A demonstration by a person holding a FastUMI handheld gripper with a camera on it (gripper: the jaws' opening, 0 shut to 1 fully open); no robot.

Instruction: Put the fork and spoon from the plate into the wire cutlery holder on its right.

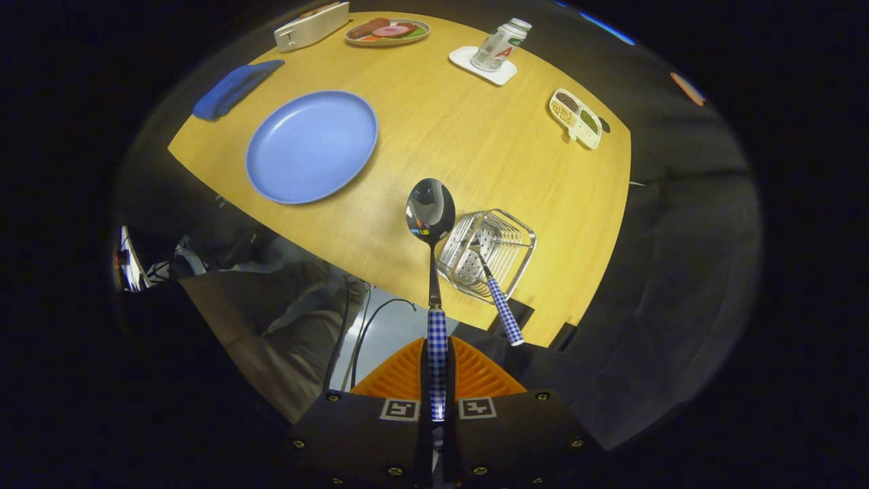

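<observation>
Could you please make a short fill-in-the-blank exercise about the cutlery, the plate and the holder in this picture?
1. The gripper is shut on the handle of the ____.
2. The fork stands in the wire ____.
3. The blue plate holds ____ cutlery.

Missing words: spoon; cutlery holder; no

We read a large red "A" on the can (pixel 500 45) standing on its white coaster (pixel 483 66) | square black-and-white coded markers on the gripper (pixel 438 370), no legible characters | nothing else readable.
</observation>
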